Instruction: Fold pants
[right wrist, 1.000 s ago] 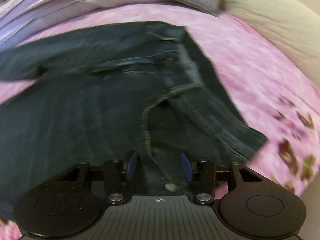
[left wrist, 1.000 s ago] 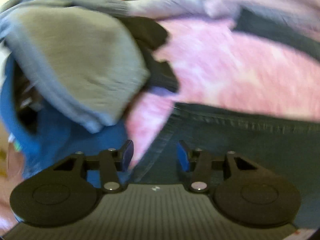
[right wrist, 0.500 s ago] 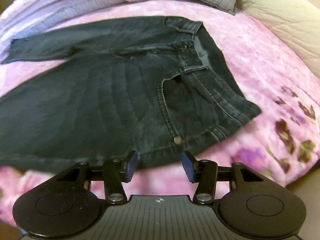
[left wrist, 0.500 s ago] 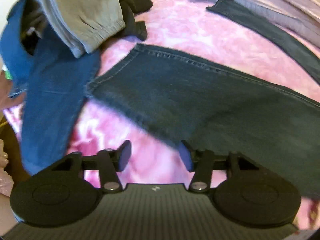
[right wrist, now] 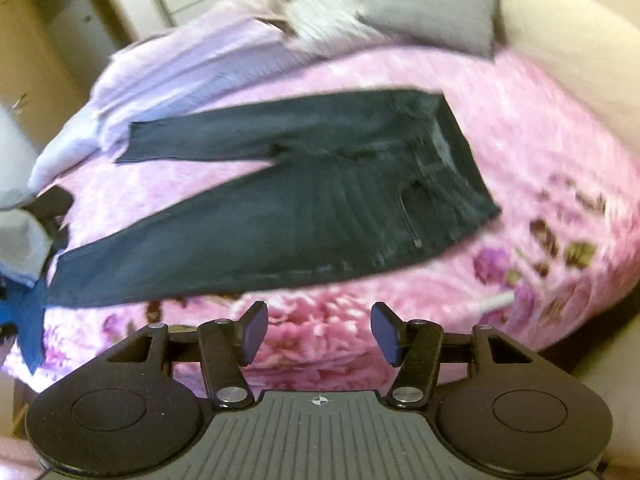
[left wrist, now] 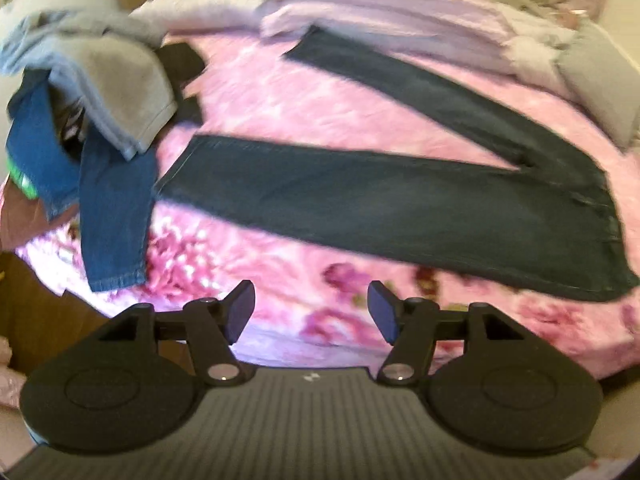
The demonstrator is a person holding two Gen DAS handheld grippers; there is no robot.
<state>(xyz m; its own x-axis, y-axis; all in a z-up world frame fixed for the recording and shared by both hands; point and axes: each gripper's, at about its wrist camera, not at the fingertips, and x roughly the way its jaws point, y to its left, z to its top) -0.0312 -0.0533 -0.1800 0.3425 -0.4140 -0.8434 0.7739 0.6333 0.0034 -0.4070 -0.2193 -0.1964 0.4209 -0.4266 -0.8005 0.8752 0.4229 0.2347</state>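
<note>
Both grippers raised, jaws widening, empty; pants [left wrist: 400, 208] flat on bedspread [left wrist: 304, 92]

1. The pants [left wrist: 380, 208] are dark denim, nearly black, and lie flat and unfolded on the pink flowered bed [left wrist: 280, 92].
2. In the left wrist view the waist sits at the right of the frame and the two legs spread apart toward the left and upper middle, forming a V.
3. In the right wrist view [right wrist: 280, 216] the waistband is at the right, a front pocket with a small rivet showing, with the legs running toward the left.
4. The picture is blurred, so seams are faint.
</note>
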